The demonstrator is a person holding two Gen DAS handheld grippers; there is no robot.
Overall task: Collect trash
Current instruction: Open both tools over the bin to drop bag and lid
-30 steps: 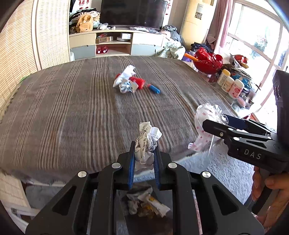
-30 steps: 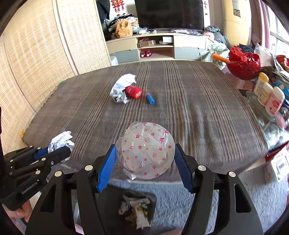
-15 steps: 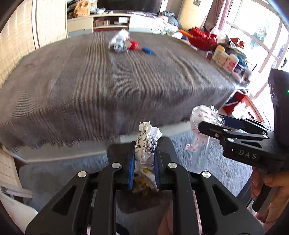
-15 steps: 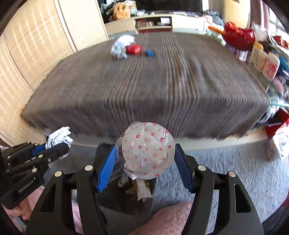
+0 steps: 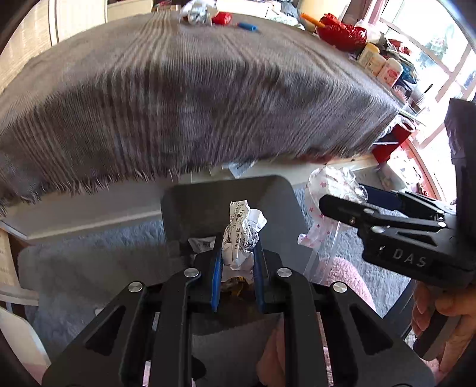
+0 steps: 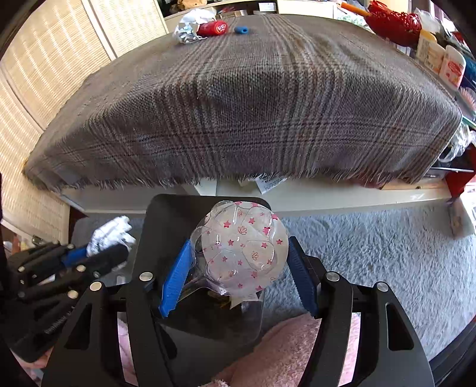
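Grippers are two, both pointing down over one dark bin (image 6: 166,220) that stands on the pale carpet (image 6: 372,253) just before the bed. The left gripper (image 5: 236,256) has its jaws nearly together and pinches one crumpled paper wad (image 5: 242,235) between the blue pads. The right gripper (image 6: 238,265) has its jaws about half spread and clamps one clear plastic wrapper (image 6: 241,247) with pink stars, pressed on both sides. Both pieces hang above the bin's mouth. Inside the bin some trash (image 5: 202,244) lies already, but how many pieces I cannot tell. One hand (image 5: 437,312) shows at the right edge of the left view, around the right gripper's handle. Something pink and fluffy (image 6: 285,351) is under the grippers, beside the bin.

Farther, the bed carries one grey checked blanket (image 6: 238,104) with a fringed edge. At its far end lie three things near each other: one crumpled white wrapper (image 6: 190,28), one red can (image 6: 212,28) on its side touching it, and one small blue piece (image 6: 241,29) just beside. To the right of the bed stand one red basket (image 6: 392,18) and at least two white bottles (image 6: 452,65).
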